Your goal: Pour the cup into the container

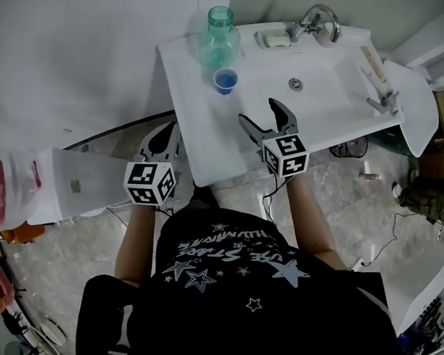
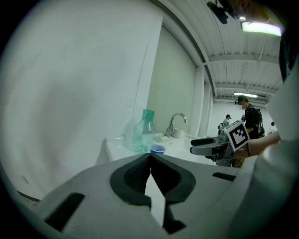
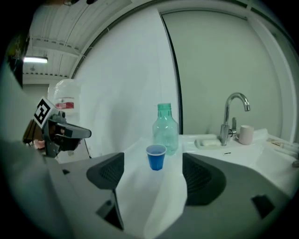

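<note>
While jaws gape, right hand-held gripper [image 3: 152, 186] faces cup [image 3: 156, 157], not touching

Sink counter [image 1: 208, 143] (cup [image 1: 225, 80], bottle [image 1: 217, 36])

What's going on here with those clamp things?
A person is at a white sink, holding a gripper in each hand. The right gripper, jaws open, points at a blue cup beside a green plastic bottle on the sink's ledge, not touching it. The left gripper is shut and empty.
</note>
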Available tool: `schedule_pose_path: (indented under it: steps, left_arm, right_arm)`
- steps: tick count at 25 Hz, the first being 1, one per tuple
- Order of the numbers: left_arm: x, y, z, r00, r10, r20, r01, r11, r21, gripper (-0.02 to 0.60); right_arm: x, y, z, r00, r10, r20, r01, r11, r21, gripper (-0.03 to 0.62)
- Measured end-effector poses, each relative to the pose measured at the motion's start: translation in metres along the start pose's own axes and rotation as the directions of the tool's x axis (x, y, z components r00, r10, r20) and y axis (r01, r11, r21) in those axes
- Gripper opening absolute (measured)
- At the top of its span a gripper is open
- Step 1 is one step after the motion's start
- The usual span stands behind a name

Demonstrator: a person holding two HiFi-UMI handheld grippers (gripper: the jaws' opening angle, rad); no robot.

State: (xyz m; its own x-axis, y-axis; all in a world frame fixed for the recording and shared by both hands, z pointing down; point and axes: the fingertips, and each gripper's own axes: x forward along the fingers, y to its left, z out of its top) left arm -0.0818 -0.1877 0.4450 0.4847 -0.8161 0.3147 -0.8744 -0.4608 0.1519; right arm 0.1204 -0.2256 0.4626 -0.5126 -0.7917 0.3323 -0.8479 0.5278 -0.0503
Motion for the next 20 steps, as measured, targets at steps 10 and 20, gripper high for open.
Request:
schedule_pose_path:
  steps: [10, 20]
  left_arm:
    - [0.037, 0.050, 0.000, 0.999, -0.018, -0.040, 0.017, 0.999, -0.033, 0.011]
    - [0.070, 0.072, -0.004, 0.995, -0.071, -0.076, 0.069, 0.997, -0.018, 0.011]
  right_arm:
    - [0.073, -0.003, -0.015, 0.991, 0.075, -0.109, -0.080, 0.996, -0.042, 0.379]
    - [0.127, -0.004, -0.037, 0.973, 0.142, -0.183, -0.164, 0.980, -0.111, 0.368]
